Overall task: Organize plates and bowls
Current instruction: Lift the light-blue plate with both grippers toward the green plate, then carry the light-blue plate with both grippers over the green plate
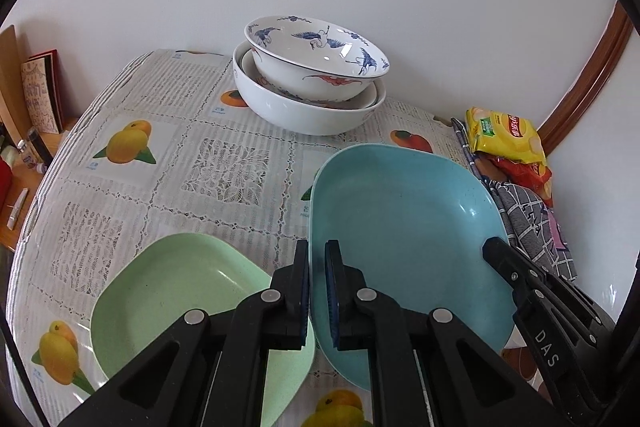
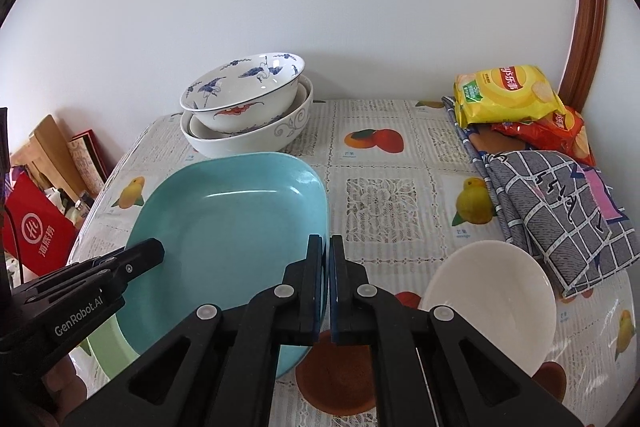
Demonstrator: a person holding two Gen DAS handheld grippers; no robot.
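Porcelain bowls (image 1: 316, 79) nested (crane-painted uppermost)

Yellow crisp bag (image 2: 506, 95) tops a red one (image 2: 554, 131) beside checked cloth (image 2: 560, 215).

Soft daylight, sharp, fisheye-warped edges

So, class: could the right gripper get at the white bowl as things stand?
Probably not yet: the right gripper is shut on the blue plate's rim. The white bowl itself lies unobstructed beside it.
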